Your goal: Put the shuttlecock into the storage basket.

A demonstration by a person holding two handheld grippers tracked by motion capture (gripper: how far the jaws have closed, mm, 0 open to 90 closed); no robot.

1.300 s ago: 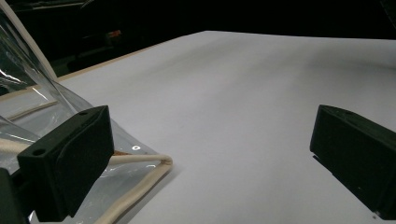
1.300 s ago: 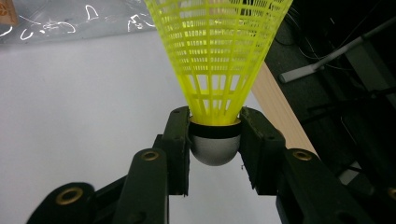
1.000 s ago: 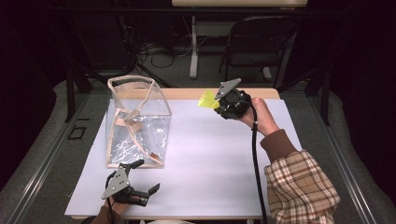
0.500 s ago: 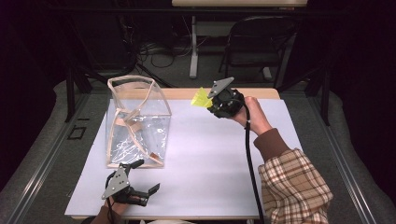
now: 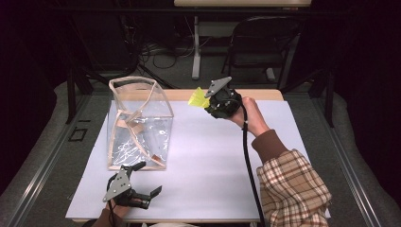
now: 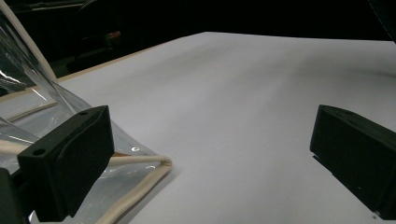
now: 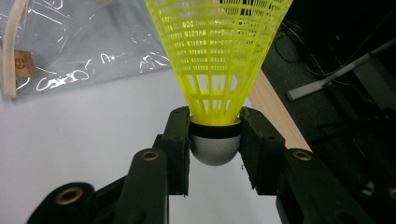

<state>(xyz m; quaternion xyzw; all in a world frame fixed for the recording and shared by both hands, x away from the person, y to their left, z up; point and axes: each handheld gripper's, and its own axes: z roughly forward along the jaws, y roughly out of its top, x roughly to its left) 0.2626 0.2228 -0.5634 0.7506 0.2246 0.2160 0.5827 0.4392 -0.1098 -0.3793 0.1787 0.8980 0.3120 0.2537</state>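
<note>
Right tool (image 5: 209, 100), above the worktop's (image 5: 213, 156) far edge, pinches the cork base of a yellow shuttlecock (image 7: 218, 56), skirt pointing ahead along the jaws. The clear bag (image 5: 139, 123) stands open-topped at roughly 8 o'clock from it. Left tool (image 5: 144, 182), jaws spread and empty, rests just beside the bag's near corner.

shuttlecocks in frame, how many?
1. A yellow shuttlecock clamped by its white cork in the right gripper, held above the table's far edge right of the clear bag. The bag looks empty of others, though glare could hide something.
</note>
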